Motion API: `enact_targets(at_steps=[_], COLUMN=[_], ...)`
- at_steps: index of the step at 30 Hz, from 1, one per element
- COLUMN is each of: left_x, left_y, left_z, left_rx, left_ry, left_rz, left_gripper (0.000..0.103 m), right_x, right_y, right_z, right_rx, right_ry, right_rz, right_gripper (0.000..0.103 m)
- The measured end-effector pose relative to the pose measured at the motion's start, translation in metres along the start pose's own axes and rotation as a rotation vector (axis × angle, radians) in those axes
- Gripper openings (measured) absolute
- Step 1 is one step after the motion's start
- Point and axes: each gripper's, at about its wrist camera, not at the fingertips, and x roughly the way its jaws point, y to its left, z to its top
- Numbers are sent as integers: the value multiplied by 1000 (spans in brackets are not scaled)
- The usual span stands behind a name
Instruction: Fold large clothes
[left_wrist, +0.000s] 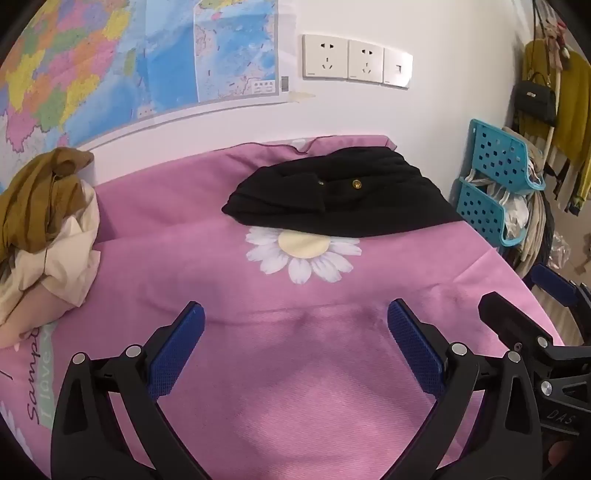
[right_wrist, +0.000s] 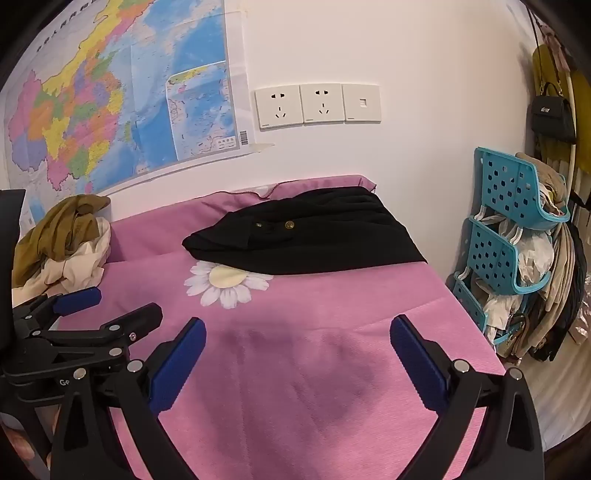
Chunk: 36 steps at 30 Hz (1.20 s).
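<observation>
Black garment (left_wrist: 340, 195): lies folded at far end of pink bed (left_wrist: 258, 369), near wall; looks finished. Crumpled olive and cream clothes (left_wrist: 44, 221): heaped at bed's far left corner, still unfolded by my judgement. My left tool (left_wrist: 295, 354): fingers spread wide, nothing between. My right tool (right_wrist: 299, 362): same, empty. Blue baskets (right_wrist: 498, 221): stacked beside bed, stuffed with pale fabrics and bags.
</observation>
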Motion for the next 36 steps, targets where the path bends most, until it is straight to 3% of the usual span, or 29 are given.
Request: enact_targets(at_steps=[36], left_x=[-1], left_y=[10], left_z=[1], left_rx=[-48], left_ry=[0], left_rz=[13], left_gripper=[98], right_x=[2], right_y=[9], right_z=[7], right_rx=[-42], right_ry=[-2], right_rz=[-15], right_gripper=[97])
